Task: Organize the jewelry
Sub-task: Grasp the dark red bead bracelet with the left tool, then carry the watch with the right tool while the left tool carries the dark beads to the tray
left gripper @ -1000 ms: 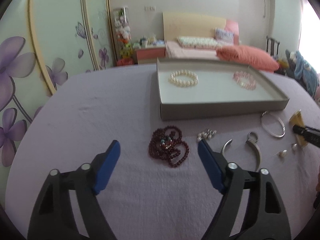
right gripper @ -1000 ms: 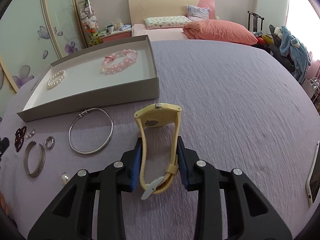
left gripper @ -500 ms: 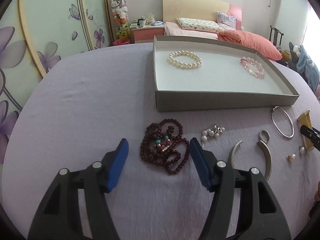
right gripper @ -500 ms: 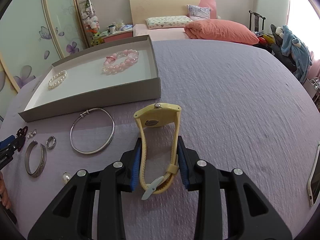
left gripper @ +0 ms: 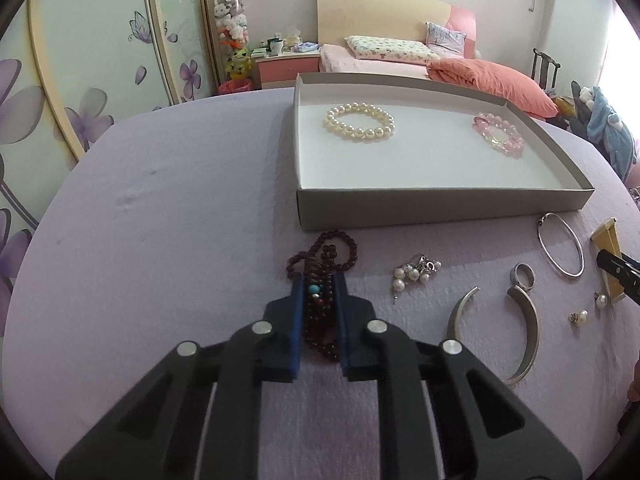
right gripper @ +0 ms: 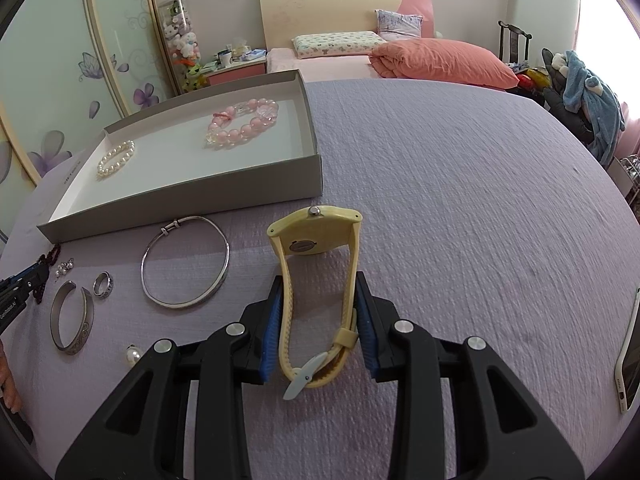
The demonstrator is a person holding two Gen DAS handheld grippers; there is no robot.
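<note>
On the purple spread, left gripper [left gripper: 319, 312] has clamped shut on the dark bead necklace [left gripper: 322, 276].

Home bedroom: bed [right gripper: 344, 60] w/ pillows [right gripper: 336, 44], wardrobe [left gripper: 80, 60].

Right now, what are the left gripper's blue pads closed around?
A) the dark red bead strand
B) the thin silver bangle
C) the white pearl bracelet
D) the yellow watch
A: in the left wrist view the left gripper is clamped on the dark red bead strand, with loops of it spilling out ahead of the pads onto the purple cloth.
</note>
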